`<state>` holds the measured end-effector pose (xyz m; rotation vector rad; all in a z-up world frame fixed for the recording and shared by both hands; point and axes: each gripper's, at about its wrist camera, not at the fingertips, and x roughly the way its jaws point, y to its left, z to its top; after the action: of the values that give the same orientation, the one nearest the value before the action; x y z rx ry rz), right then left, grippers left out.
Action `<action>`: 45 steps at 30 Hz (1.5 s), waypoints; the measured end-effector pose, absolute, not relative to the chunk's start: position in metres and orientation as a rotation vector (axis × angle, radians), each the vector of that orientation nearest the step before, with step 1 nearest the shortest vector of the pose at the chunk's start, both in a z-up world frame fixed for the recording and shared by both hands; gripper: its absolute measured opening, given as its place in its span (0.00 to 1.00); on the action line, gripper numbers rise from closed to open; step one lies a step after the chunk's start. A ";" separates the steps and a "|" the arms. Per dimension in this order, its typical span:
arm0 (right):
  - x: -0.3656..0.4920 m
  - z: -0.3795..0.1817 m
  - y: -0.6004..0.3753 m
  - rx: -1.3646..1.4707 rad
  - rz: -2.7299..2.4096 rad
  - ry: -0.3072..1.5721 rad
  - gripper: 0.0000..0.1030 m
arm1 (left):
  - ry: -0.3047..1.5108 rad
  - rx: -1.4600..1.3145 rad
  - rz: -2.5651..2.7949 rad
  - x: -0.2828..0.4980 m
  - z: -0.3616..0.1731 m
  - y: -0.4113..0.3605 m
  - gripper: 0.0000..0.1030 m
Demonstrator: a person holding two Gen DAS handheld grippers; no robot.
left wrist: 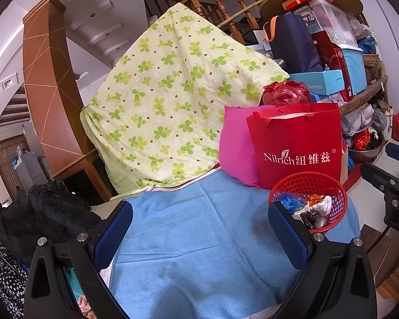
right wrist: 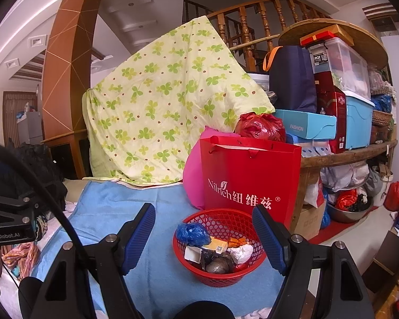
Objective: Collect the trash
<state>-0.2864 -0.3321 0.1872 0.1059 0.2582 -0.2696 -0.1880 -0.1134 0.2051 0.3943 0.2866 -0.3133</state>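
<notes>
My left hand-held gripper [left wrist: 199, 228] hangs with its fingers spread wide and nothing between them, over the bare middle of the blue cloth [left wrist: 188, 239] that covers what looks like a bed. I see no loose scrap on that stretch of cloth, so I judge the surface itself cleared. At its left edge lie a black garment [left wrist: 40, 218] and some crumpled fabric; they look like clothing to me, not trash, though I cannot be sure.

My right hand-held gripper [right wrist: 203, 235] is spread too, holding nothing, and looks straight at the red basket [right wrist: 220, 279], which stands on the cloth near its right edge, just in front of the red bag [right wrist: 252, 175]. The trash sits in that basket: a blue plastic wad [right wrist: 192, 234], a yellow card [right wrist: 218, 246], orange scraps [right wrist: 236, 242], white crumpled paper [right wrist: 242, 252] and a dark lump [right wrist: 219, 265].

With everything I can make out already in the basket and both grippers free, I take the collecting as done or close to it. What may be left is a last check of the cloth's edges, which the gripper bodies partly hide.
</notes>
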 end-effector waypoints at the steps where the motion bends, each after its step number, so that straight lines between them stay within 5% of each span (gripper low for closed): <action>1: -0.286 0.187 -0.332 0.107 -0.269 0.259 0.76 | 0.287 0.396 -0.313 -0.187 0.205 -0.110 0.98; 45: -0.287 0.184 -0.339 0.102 -0.267 0.255 0.76 | 0.284 0.423 -0.318 -0.193 0.205 -0.122 0.98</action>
<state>-0.2872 -0.3388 0.1843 0.1018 0.2547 -0.2672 -0.1929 -0.1223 0.2049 0.4227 0.2836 -0.3182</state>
